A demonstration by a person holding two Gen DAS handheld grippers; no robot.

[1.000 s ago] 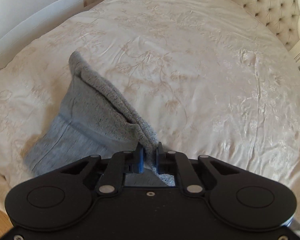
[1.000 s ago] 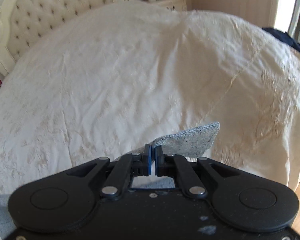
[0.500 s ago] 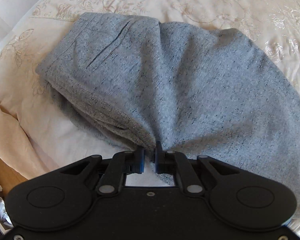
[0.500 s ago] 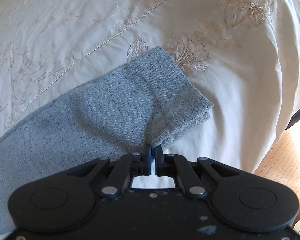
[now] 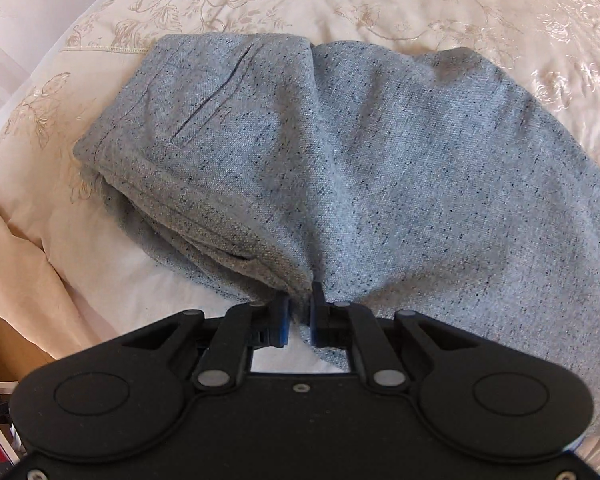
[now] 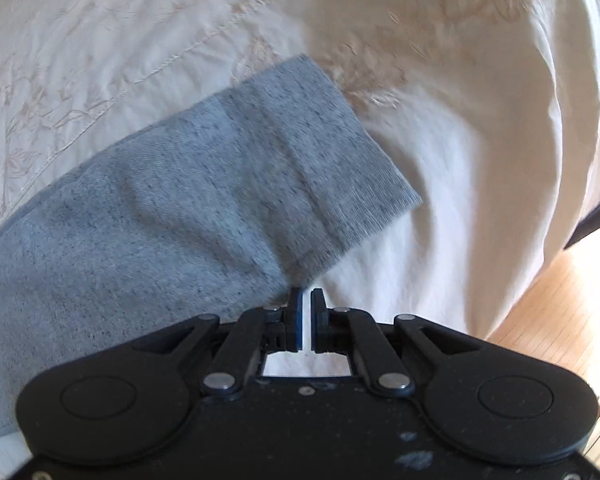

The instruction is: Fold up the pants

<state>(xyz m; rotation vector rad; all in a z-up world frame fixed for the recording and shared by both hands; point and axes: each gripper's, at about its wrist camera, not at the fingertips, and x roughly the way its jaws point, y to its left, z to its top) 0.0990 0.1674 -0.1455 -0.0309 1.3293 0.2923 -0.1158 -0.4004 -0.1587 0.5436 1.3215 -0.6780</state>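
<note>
My left gripper [image 5: 299, 316] has its fingers pinched on the waistband of the grey sweatpants [image 5: 340, 152]. My right gripper [image 6: 306, 314] shows a narrow gap between its fingers, empty, just short of the leg cuff [image 6: 340, 160]. Beyond, the pants lie spread flat on the cream embroidered bedspread [image 5: 460, 8].

Left hand-held gripper [image 5: 299, 316]: matte black, blue-edged pads, silver pivot pins; right hand-held gripper [image 6: 306, 312]: identical, dust-flecked.
</note>
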